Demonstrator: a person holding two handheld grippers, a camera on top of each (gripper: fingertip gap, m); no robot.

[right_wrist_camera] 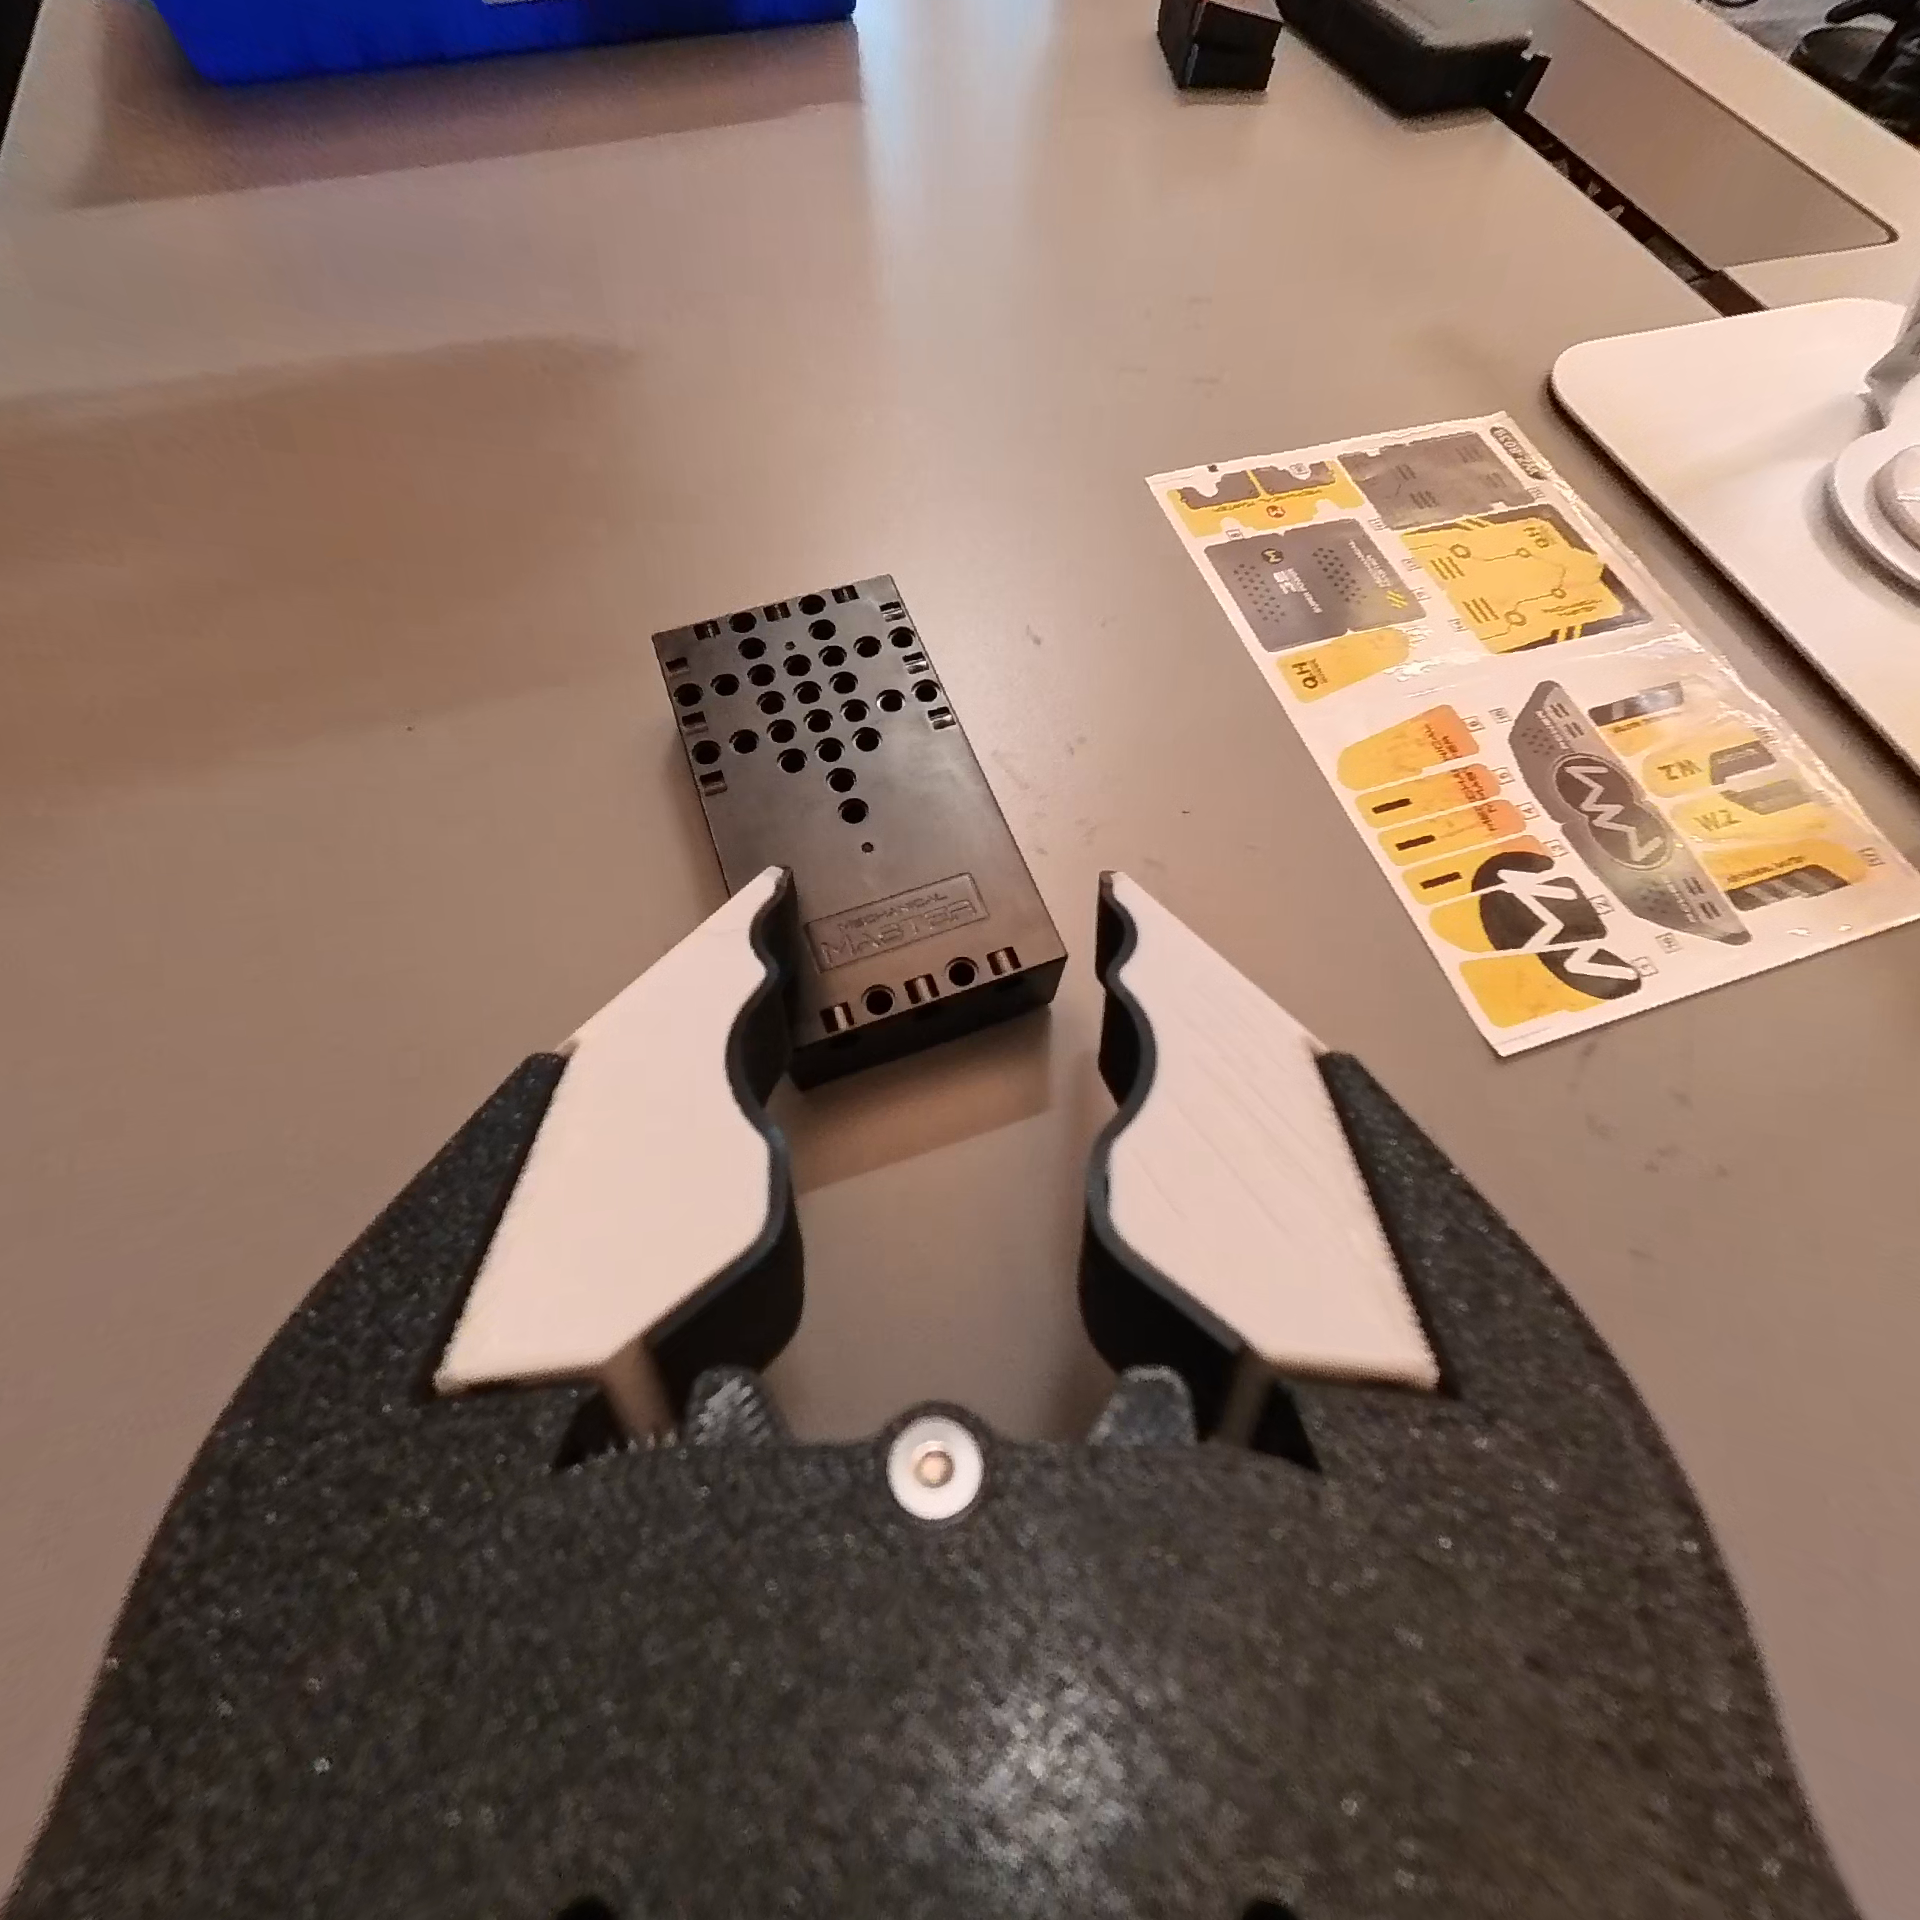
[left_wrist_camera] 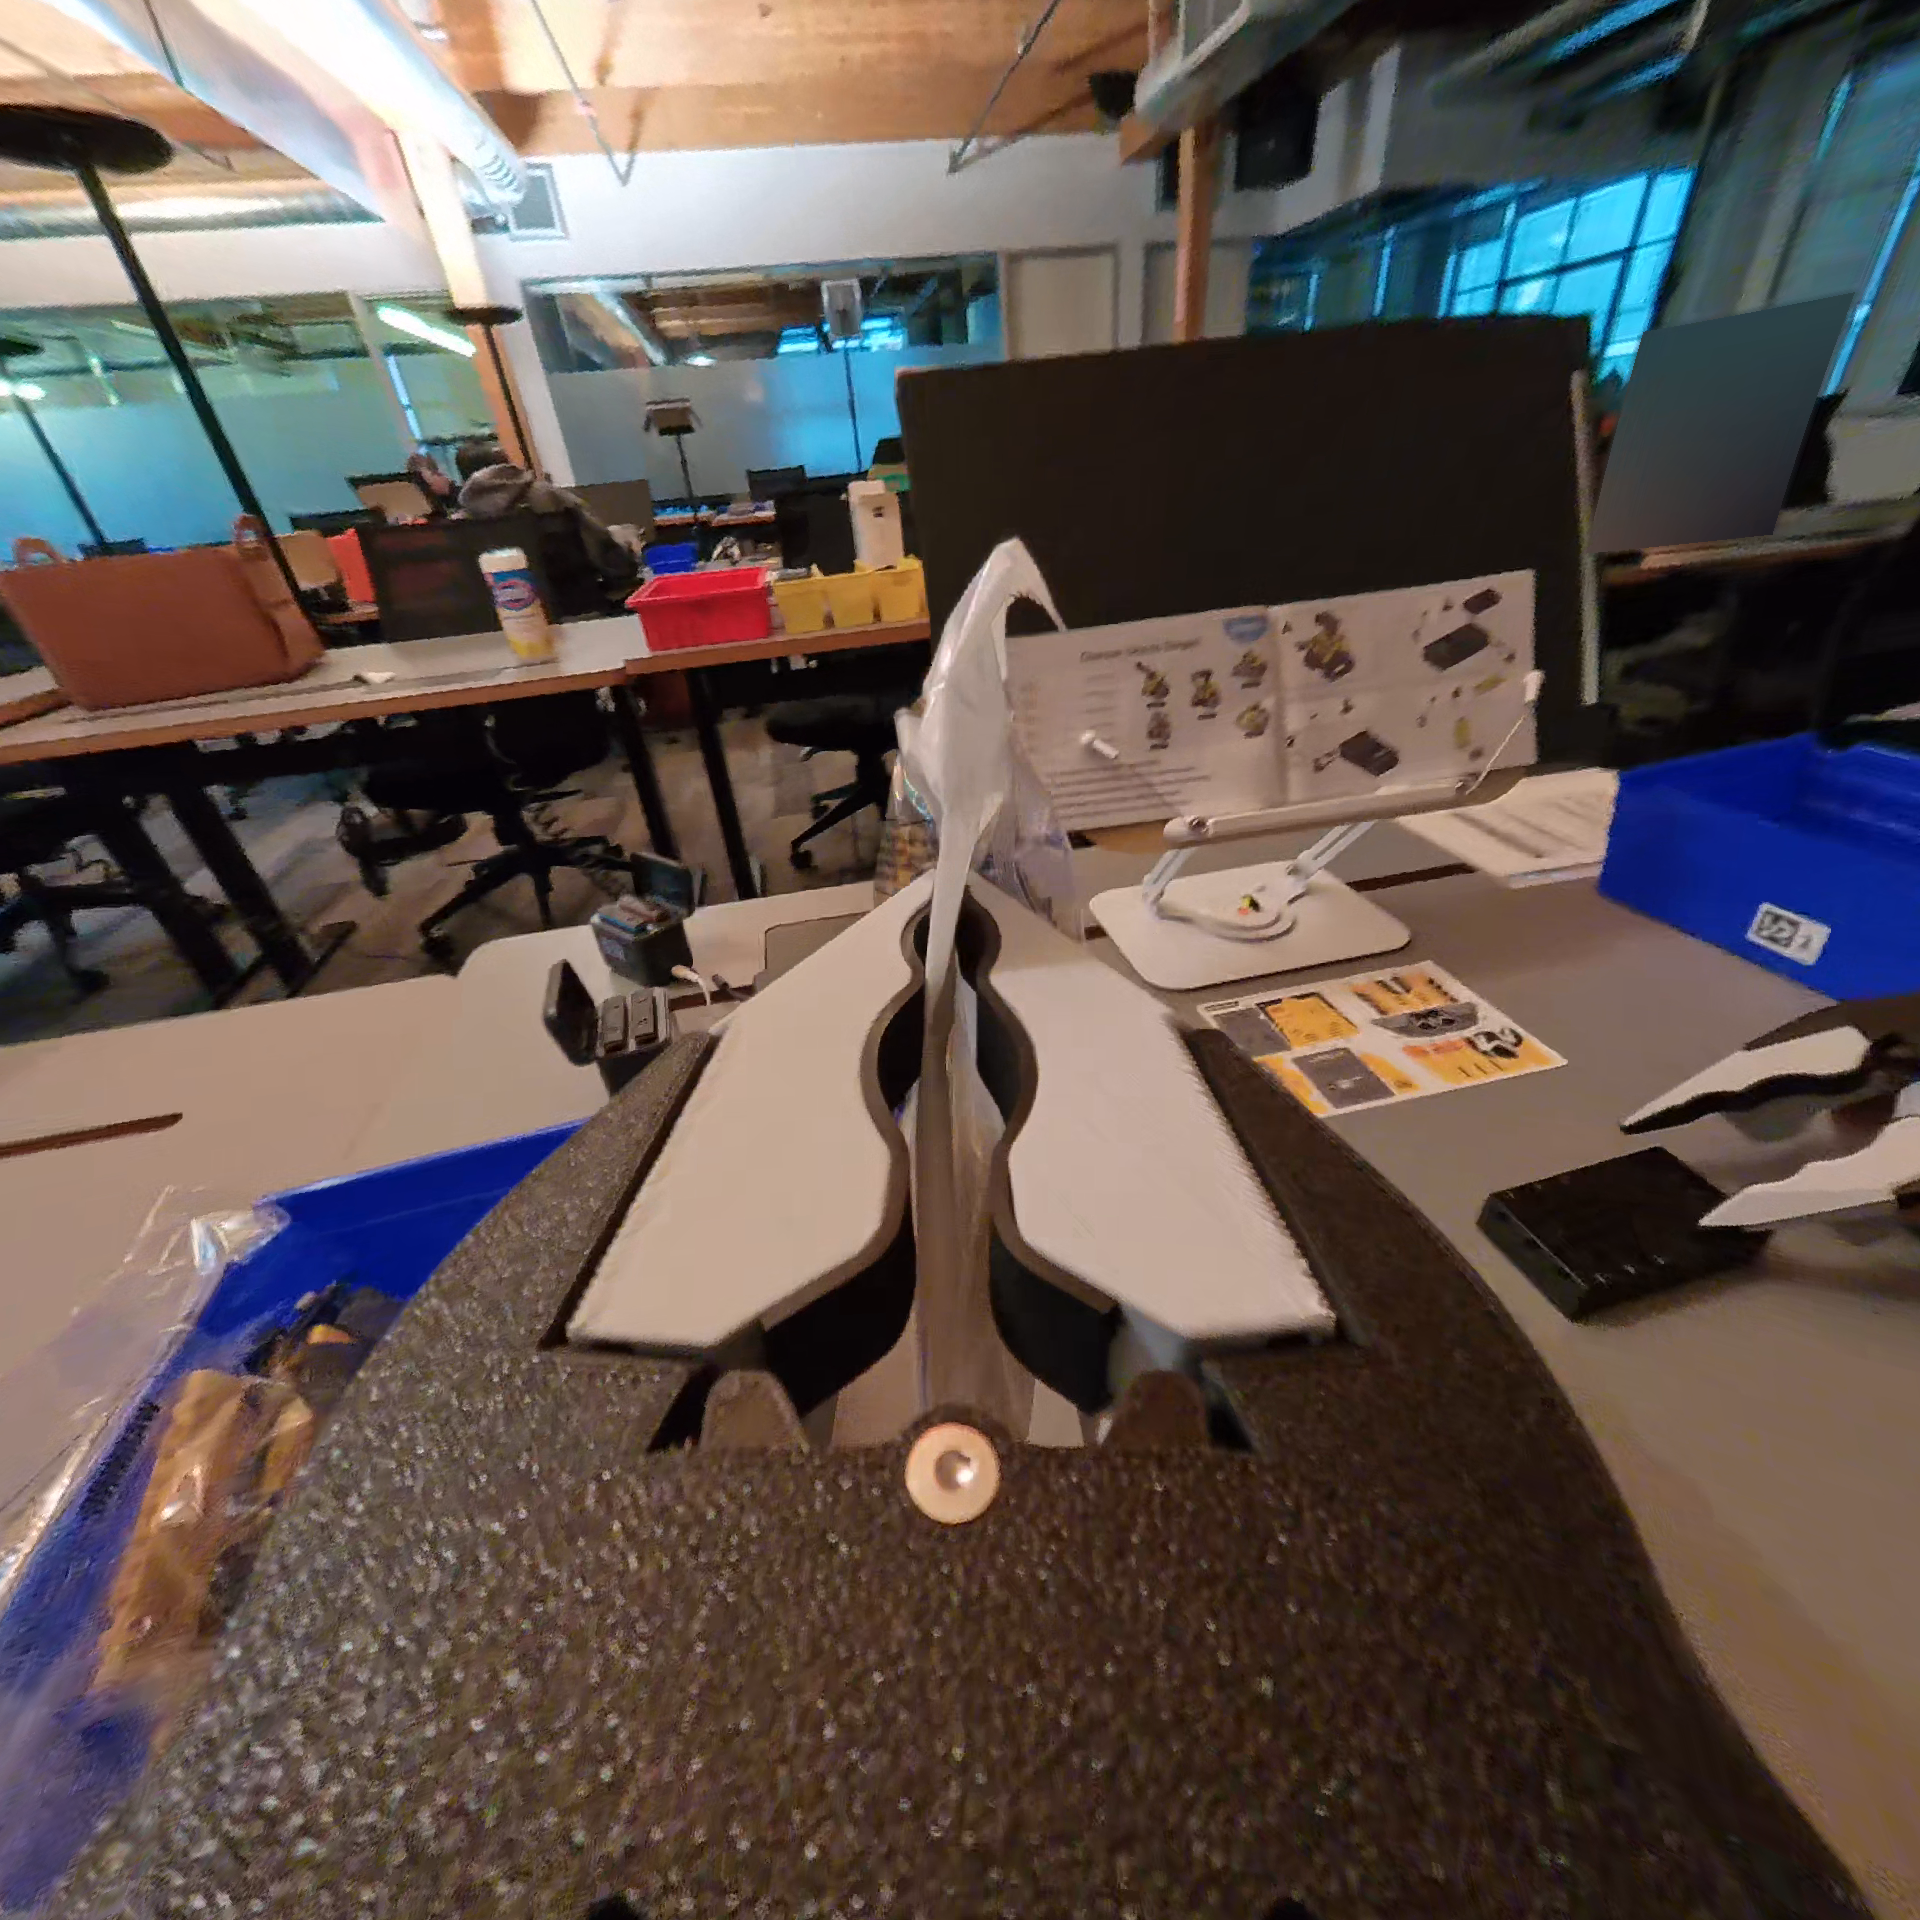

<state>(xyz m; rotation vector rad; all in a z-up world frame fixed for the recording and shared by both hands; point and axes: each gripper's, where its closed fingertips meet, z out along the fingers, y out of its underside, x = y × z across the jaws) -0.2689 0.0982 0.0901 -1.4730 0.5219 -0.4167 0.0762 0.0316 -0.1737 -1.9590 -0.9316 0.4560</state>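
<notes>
My left gripper [left_wrist_camera: 951, 914] is shut on a clear plastic bag [left_wrist_camera: 971, 727] and holds it up above the grey table; the bag sticks up past the fingertips and holds small parts that are hard to make out. My right gripper [right_wrist_camera: 940, 894] is open, low over the table, with its fingers on either side of the near end of a black perforated block [right_wrist_camera: 852, 821]; the left finger overlaps the block's edge. The block [left_wrist_camera: 1621, 1226] and the right gripper [left_wrist_camera: 1808, 1132] also show at the right of the left wrist view.
A yellow and black sticker sheet [right_wrist_camera: 1538, 727] [left_wrist_camera: 1382, 1029] lies right of the block. A white stand [left_wrist_camera: 1247, 914] holds an open instruction booklet [left_wrist_camera: 1278, 696]. Blue bins sit at the right [left_wrist_camera: 1766, 842] and lower left [left_wrist_camera: 312, 1278]. Small black cases [left_wrist_camera: 613, 1018] lie farther back. My right fingertips sit around 45 cm from my left ones. Measured from the fingertips, the block [left_wrist_camera: 1621, 1226] is 4 cm or so from the right gripper and 40 cm from the left.
</notes>
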